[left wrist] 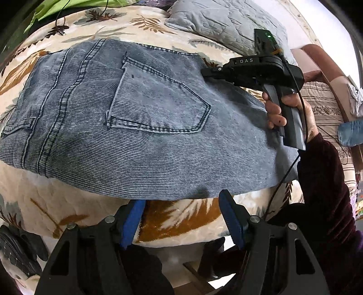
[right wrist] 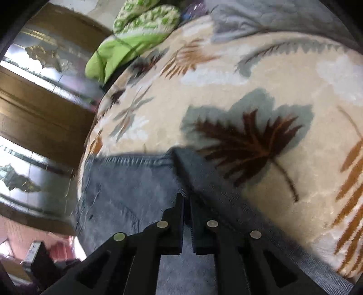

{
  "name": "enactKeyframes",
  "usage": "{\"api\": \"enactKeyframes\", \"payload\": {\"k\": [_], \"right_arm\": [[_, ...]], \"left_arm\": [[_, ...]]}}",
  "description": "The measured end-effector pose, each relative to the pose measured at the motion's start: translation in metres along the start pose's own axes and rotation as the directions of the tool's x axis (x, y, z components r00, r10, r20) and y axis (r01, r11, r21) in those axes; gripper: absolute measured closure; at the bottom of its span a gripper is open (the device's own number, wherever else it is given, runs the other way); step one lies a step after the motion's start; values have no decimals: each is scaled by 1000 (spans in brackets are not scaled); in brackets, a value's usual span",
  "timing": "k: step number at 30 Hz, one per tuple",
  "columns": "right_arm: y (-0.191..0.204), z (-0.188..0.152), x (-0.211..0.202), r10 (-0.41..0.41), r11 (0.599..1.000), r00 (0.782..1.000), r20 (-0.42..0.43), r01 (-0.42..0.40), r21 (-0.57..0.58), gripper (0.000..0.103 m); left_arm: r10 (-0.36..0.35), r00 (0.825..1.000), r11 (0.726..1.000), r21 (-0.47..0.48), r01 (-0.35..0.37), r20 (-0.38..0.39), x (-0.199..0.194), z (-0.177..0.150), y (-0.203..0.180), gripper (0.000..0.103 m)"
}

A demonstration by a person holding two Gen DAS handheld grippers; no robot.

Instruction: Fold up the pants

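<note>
Blue-grey jeans lie folded on a leaf-patterned blanket, back pocket facing up. My left gripper hovers at the jeans' near edge, open, its blue pads holding nothing. At the jeans' far right edge a hand holds my right gripper. In the right wrist view that gripper has its jaws nearly together, pinching a raised ridge of the jeans.
A grey quilted cover lies at the far side of the bed and a green cloth at a far corner. A wooden wardrobe with mirrored panels stands beyond the bed edge. A dark sleeve crosses the right side.
</note>
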State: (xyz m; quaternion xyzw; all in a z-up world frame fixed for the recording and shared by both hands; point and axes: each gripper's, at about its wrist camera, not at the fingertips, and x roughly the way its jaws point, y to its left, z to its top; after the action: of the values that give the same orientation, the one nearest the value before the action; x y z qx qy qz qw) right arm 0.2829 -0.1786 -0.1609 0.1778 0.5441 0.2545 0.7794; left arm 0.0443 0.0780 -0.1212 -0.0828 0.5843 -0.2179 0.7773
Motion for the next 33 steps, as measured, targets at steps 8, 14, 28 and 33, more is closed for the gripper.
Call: {"api": "enactKeyframes", "payload": {"k": [8,14,28,33], "right_arm": [[43,-4,-7,-286,946,949,132,302,-120,101],[46,-2,-17,-330,931,927,180,351,-97,101],[7,12,-44,-191,981,967,169,182,68,102],[27,-15,-49,-140,990,989,55,141,-9,102]], "left_arm": [[18,1000,999,-30,-18,-4,9,12,5,35],[40,999,999,-34,-39,6,14,19,4,35],[73,997,997,-31,-73,-11,27,23,-10,35],[97,995,995,24,-97,25,2,3,-23,35]]}}
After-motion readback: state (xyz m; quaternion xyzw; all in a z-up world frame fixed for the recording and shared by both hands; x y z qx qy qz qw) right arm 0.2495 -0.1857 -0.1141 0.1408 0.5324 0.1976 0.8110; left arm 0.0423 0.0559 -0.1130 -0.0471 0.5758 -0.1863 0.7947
